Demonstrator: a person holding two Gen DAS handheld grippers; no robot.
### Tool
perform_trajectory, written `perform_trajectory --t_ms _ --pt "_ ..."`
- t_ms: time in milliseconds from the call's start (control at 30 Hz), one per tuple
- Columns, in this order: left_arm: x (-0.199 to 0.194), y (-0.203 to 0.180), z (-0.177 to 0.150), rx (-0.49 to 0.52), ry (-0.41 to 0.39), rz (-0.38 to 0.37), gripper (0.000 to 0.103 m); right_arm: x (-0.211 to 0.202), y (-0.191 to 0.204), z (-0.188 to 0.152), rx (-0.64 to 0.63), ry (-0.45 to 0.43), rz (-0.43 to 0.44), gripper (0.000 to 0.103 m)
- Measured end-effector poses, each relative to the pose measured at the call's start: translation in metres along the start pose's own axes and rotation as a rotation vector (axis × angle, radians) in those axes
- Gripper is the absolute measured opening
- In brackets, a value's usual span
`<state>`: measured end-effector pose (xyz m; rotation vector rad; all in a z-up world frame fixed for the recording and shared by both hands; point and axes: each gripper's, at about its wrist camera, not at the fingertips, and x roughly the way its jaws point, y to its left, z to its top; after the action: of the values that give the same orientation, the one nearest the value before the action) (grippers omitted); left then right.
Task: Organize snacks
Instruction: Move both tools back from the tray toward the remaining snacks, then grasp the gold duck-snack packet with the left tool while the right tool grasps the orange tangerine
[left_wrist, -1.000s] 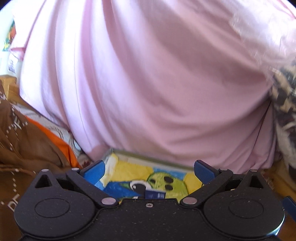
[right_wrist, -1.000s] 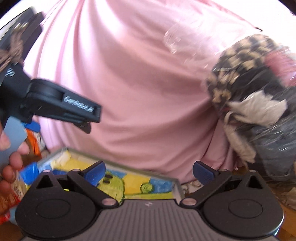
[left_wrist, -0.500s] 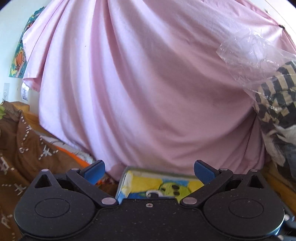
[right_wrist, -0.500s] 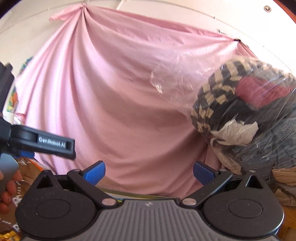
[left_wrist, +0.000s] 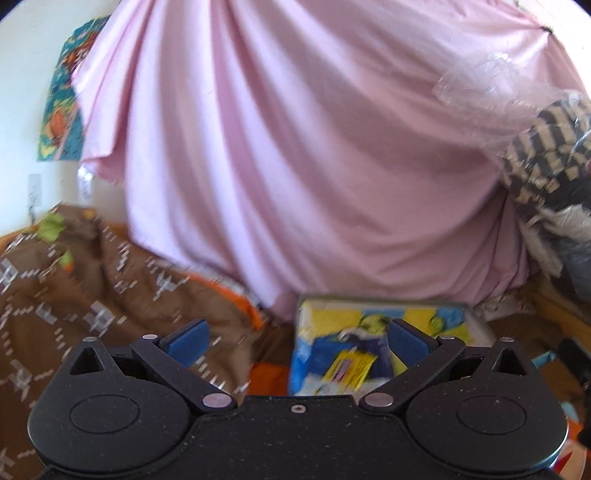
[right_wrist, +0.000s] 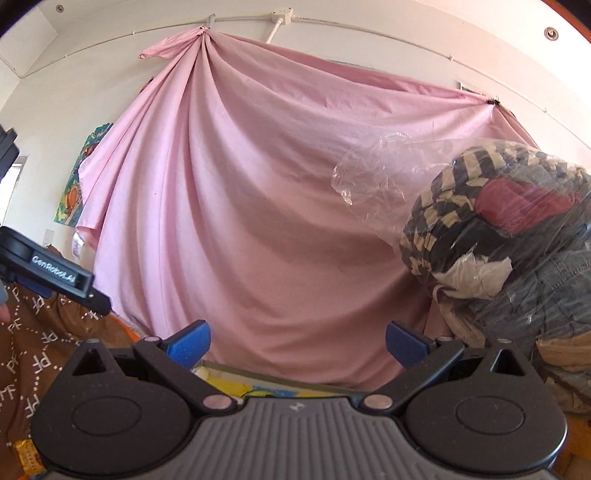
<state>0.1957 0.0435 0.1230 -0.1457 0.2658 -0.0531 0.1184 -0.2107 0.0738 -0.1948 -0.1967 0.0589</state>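
At the far left of the left wrist view a brown patterned blanket (left_wrist: 74, 295) lies bunched, blurred by motion, with an orange edge showing beside it. The left claw (left_wrist: 295, 338) has its blue fingers (left_wrist: 186, 339) wide apart with nothing between them. Just beyond, right of centre, sits the cartoon-printed box (left_wrist: 380, 332); a yellow snack packet (left_wrist: 347, 369) lies inside it, smeared and hard to read, and the near rim is hidden by the claw body. A pink sheet (left_wrist: 314, 147) hangs behind, close to the box's far edge. In the right wrist view the right claw (right_wrist: 297, 341) is likewise spread and empty, and only a strip of the box shows. At the right, a clear plastic bag of clothes (right_wrist: 498, 236) crowds that side.
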Motion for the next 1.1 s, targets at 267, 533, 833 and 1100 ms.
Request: perform_trajectory --t_ms 267,533,833,1100 --pt "-0.017 0.038 -0.032 -0.021 0.114 0.065 0.102 -0.020 0.010 -0.019 0.016 0.084 0.076 0.103" --pt "-0.031 0.055 -0.059 0.082 0.191 0.019 0.102 -0.038 0.026 -0.037 0.012 0.180 0.168 0.103" --pt "-0.033 0.058 -0.093 0.215 0.283 -0.148 0.102 -0.048 0.056 -0.070 0.015 0.355 0.260 0.103" --pt "-0.029 0.054 -0.118 0.342 0.374 -0.232 0.102 -0.054 0.078 -0.093 0.019 0.504 0.364 0.103"
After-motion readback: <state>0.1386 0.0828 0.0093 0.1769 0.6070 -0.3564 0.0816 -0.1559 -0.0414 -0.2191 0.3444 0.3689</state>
